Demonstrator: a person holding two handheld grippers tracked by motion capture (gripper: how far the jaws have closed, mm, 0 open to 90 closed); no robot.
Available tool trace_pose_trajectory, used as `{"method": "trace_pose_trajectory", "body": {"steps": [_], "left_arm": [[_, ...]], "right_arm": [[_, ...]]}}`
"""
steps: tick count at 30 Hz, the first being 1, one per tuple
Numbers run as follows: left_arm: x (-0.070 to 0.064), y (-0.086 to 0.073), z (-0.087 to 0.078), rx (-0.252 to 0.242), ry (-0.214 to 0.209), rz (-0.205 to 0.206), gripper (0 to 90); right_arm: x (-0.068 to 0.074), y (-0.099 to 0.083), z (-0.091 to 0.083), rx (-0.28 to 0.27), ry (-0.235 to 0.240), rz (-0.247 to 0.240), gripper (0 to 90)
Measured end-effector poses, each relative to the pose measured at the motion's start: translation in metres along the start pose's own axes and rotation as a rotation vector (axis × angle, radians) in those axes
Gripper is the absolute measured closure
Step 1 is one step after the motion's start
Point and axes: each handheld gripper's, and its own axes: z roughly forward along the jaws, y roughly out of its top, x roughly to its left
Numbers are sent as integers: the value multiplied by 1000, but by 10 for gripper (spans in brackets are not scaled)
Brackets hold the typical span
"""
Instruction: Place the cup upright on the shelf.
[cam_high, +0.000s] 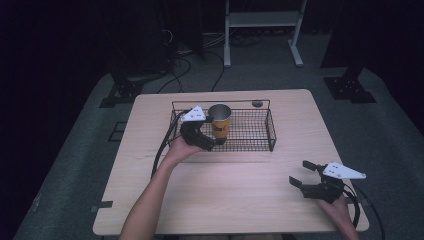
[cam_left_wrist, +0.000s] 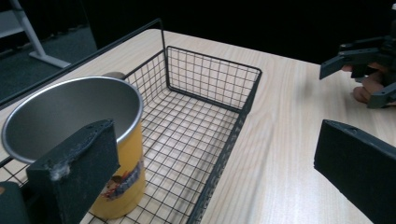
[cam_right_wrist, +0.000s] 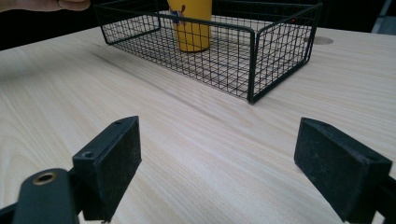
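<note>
Pale wood-grain table (cam_high: 225, 195) stands on grey floor in a dark room. Upright in the black wire basket (cam_high: 250, 132), toward its left end, is a yellow cup (cam_high: 220, 122) with a steel-lined inside. The left gripper (cam_high: 210, 142) is spread beside it; the right gripper (cam_high: 300, 175) is spread over bare table.

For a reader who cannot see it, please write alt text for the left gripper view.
A yellow metal cup with a silver inside stands in the near end of a black wire basket on a light wooden table. The left gripper is open, one of its black fingers in front of the cup. The right gripper shows at the far right.
</note>
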Motion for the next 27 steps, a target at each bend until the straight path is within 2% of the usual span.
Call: {"method": "trace_pose_trajectory", "body": {"steps": [12, 19, 27], "left_arm": [[-11, -5, -4, -13, -14, 13, 0], [-17, -10, -6, -17, -31, 6, 0], [-27, -12, -9, -28, -38, 25, 0]], "right_arm": [[0, 0, 0, 0, -1, -1, 138], [0, 0, 0, 1, -1, -2, 138], [0, 0, 0, 1, -2, -2, 138]]}}
